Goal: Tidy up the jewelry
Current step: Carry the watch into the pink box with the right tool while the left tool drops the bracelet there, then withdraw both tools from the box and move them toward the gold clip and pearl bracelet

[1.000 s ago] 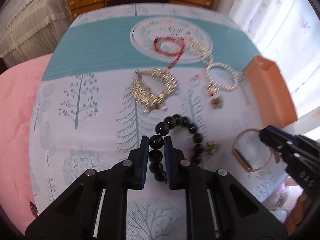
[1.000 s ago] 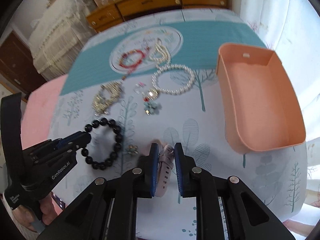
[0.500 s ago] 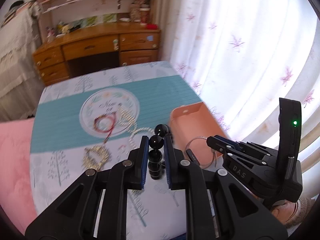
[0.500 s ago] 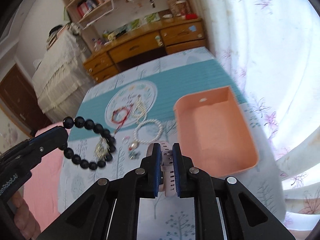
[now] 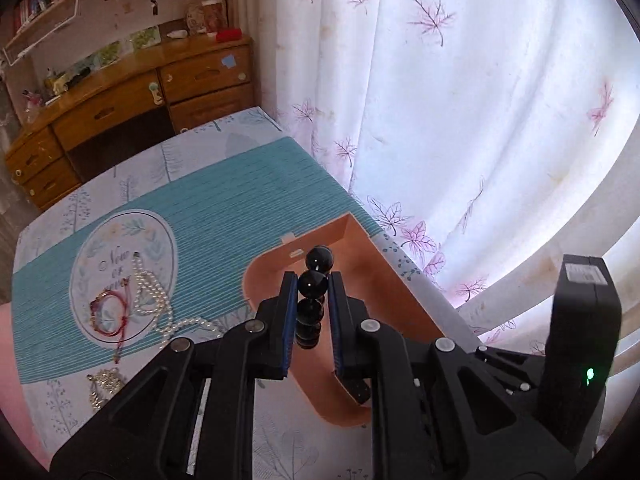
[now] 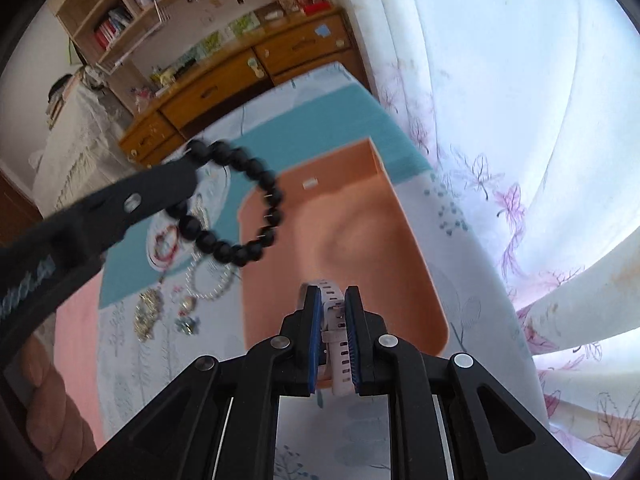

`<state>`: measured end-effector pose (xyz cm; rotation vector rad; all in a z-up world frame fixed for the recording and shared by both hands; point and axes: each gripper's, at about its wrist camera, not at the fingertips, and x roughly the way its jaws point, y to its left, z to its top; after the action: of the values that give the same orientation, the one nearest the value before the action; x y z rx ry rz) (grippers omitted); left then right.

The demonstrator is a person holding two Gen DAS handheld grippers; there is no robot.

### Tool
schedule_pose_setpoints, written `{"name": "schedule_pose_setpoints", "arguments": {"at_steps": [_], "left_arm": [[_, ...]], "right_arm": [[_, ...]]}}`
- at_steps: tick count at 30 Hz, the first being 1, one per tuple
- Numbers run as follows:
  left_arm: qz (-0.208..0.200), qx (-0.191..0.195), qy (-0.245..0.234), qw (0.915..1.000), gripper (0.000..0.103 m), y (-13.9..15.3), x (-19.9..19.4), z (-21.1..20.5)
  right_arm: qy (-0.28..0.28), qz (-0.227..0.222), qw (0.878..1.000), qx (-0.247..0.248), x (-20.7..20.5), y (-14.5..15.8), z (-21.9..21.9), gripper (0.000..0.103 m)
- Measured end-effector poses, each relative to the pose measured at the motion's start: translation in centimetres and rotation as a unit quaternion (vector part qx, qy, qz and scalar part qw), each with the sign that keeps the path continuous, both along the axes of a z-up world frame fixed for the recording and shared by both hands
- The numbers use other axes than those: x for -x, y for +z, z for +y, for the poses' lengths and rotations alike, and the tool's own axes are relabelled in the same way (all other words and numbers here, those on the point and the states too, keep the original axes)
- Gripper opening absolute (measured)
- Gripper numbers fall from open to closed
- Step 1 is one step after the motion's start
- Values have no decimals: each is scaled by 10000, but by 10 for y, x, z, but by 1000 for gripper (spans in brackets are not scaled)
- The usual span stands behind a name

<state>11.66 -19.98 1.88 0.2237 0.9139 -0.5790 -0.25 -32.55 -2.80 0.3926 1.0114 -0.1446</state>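
My left gripper [image 5: 313, 286] is shut on a black bead bracelet [image 5: 313, 284] and holds it in the air above the near end of the orange tray [image 5: 276, 268]. In the right wrist view the bracelet [image 6: 256, 216] hangs as a ring from the left gripper [image 6: 188, 168], over the tray's [image 6: 384, 248] left rim. My right gripper [image 6: 332, 300] is shut on a pale pink watch strap [image 6: 334, 320], held above the tray's near end.
On the patterned cloth left of the tray lie a pearl necklace [image 5: 152, 300], a red cord bracelet [image 5: 110, 312] and a gold chain piece [image 5: 104, 384]. A white curtain [image 5: 460, 120] hangs close on the right. A wooden desk [image 5: 120, 100] stands behind.
Both grippers have moved right and forward with their pieces, from above the cloth to above the orange tray. The views have tilted up toward the curtain.
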Motion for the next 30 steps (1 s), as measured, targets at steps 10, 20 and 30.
{"name": "schedule_pose_setpoints", "arguments": {"at_steps": [10,20,30], "left_arm": [[419,111,-292,9986,25,-33,2,-8],[-22,337,160,9993,67,7,41,48],[-207,371,1107,9929,67,17,90,146]], "right_arm": [[-5,-421,9973,601,24,3,8,57],[142,-453,9967,656,31,35,26,57],[523,-549,9942,756,48,48,70,57]]}}
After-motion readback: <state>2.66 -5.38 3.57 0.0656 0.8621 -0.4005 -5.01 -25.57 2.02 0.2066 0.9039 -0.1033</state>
